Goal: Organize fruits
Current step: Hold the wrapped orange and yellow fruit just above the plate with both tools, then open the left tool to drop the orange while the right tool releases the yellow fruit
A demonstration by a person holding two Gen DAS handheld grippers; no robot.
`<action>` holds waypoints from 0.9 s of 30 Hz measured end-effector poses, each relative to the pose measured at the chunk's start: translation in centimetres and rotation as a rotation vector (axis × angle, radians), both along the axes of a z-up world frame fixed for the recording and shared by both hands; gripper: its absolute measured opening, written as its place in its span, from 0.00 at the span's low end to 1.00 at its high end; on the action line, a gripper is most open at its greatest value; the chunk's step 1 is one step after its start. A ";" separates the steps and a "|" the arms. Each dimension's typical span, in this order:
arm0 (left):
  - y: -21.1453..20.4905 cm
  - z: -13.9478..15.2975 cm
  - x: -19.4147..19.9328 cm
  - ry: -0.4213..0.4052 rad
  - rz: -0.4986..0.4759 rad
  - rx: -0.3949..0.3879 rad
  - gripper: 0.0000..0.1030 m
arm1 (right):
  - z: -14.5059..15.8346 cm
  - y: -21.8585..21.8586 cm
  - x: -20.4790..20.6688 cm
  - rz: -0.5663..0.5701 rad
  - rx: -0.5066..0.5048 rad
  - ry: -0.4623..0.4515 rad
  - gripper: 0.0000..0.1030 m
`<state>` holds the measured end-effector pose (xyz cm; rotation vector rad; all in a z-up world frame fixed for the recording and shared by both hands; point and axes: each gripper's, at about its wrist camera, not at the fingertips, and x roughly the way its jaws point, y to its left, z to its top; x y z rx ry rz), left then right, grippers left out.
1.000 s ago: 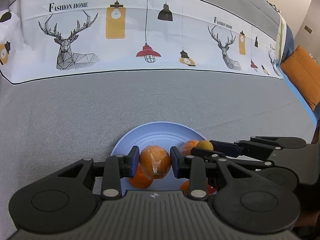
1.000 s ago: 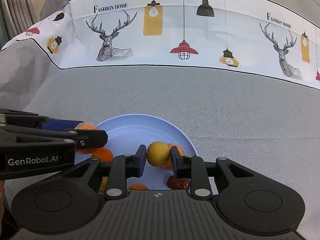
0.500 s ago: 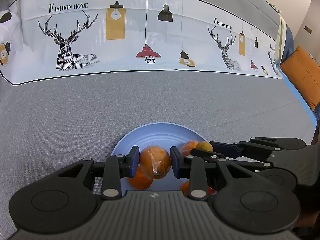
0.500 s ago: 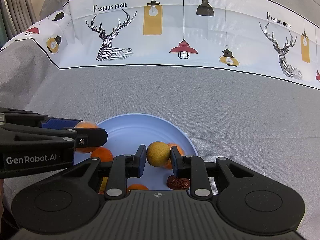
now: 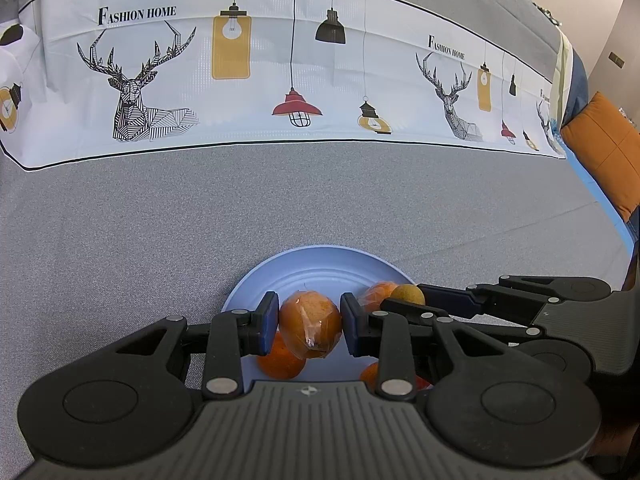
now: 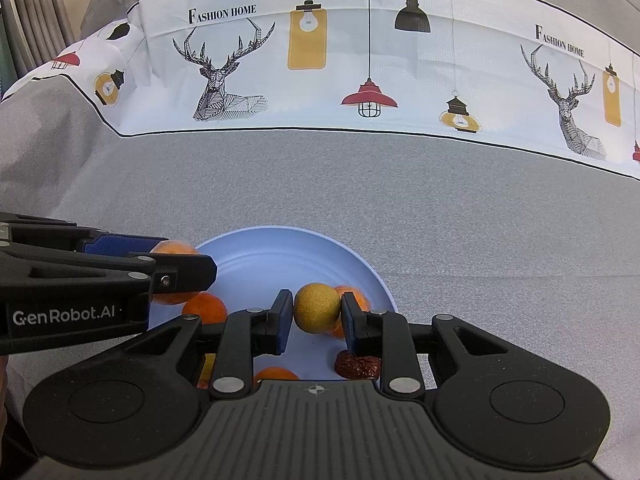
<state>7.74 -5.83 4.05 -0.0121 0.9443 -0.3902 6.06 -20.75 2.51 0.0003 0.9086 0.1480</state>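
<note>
Over the pale blue plate [image 5: 320,258] on the grey cloth-covered worktop [image 5: 160,240], the left tongs [image 5: 309,326] clamp a plastic-wrapped orange [image 5: 310,326] and the right tongs [image 6: 316,311] pinch a small yellow-brown round fruit [image 6: 316,307]. Loose oranges [image 6: 205,308] and a red date [image 6: 356,365] crowd the plate beneath. A deer-and-lamp printed cloth [image 6: 360,60] lies beyond, an orange cushion [image 5: 608,148] far right.

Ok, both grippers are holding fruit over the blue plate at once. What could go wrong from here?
1. The left gripper grips a plastic-wrapped orange; the film could let it slip.
2. The right gripper pinches a small round yellow-brown fruit that could roll out.
3. The grippers sit close together over the blue plate, so they may collide, or dropped fruit may knock the loose fruit already there.
</note>
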 end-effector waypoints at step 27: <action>1.8 1.7 -1.4 -0.064 0.091 -0.034 0.82 | 1.5 -1.7 -0.9 -0.050 0.059 -0.045 0.73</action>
